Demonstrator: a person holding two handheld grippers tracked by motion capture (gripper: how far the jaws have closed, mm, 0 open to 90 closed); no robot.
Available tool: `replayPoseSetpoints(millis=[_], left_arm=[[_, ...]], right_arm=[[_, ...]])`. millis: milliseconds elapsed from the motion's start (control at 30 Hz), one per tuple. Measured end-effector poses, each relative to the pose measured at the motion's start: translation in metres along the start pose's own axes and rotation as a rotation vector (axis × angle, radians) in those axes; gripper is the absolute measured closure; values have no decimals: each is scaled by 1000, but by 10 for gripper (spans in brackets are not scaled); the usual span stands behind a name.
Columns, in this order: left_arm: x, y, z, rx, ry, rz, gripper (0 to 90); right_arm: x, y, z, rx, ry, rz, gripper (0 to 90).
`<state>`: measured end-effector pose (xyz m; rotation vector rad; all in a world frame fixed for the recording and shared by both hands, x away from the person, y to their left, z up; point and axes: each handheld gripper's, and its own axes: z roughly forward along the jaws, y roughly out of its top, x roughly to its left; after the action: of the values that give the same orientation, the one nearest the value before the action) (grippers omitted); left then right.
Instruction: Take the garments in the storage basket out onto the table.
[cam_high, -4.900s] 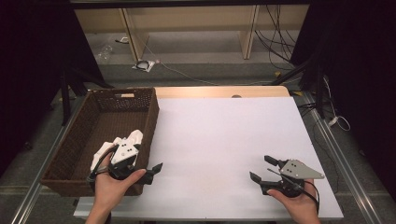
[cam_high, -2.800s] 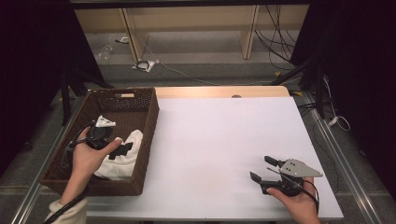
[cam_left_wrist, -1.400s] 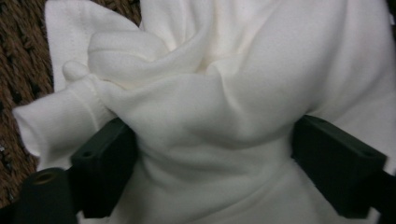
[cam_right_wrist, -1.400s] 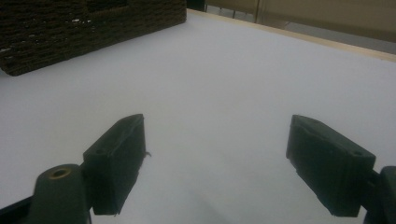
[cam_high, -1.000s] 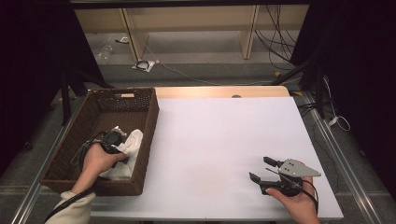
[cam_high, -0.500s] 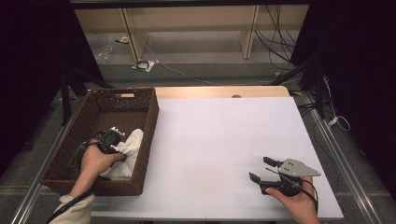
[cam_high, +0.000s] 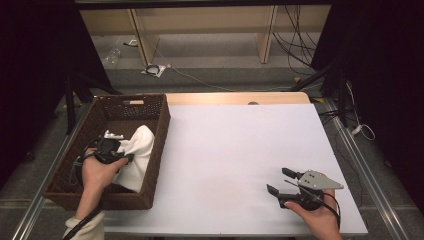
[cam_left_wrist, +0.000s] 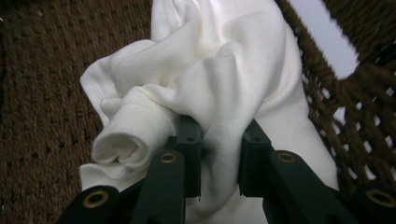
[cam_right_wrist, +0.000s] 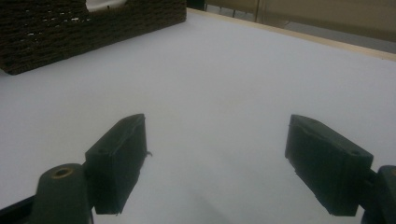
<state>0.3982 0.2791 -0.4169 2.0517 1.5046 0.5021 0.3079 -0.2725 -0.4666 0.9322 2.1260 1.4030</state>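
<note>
**Operator:** Status of the left tool?

**Technician:** Its jaws are clamped on a fold of the crumpled white cotton cloth. The cloth lies inside the dark brown woven wicker basket, bunched against the wall nearest the white surface.

**Operator:** Recommended procedure for the lift?

**Technician:** In my judgement, raise the left tool straight up until the hanging cloth clears the basket rim, then carry it sideways over the surface. The grip takes one fold beside a rolled edge; confirm enough fabric sits between the jaws, since a thin pinch may slip.

**Operator:** Status of the right tool?

**Technician:** Its jaws stand wide apart with nothing between them. It rests low at the near right of the surface, well apart from the basket.

**Operator:** Obstructions?

**Technician:** The near basket wall stands just beside the cloth, and its coarse weave could snag trailing fabric. Beyond the far edge, floor cables and wooden frame legs lie well apart from the work.
</note>
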Motion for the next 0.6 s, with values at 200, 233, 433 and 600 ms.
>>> replayPoseSetpoints(millis=[200, 233, 433, 600], left_arm=[[-7, 13, -16, -111, 14, -14, 740], [-7, 13, -16, -111, 14, -14, 740], [-8, 25, -29, -217, 26, -55, 740], [-10, 28, -36, -291, 21, -56, 740]], right_arm=[[1, 1, 0, -16, -1, -3, 217], [1, 1, 0, -16, -1, -3, 217], [3, 1, -1, -28, -4, -2, 217], [3, 0, -2, -49, -4, 11, 217]])
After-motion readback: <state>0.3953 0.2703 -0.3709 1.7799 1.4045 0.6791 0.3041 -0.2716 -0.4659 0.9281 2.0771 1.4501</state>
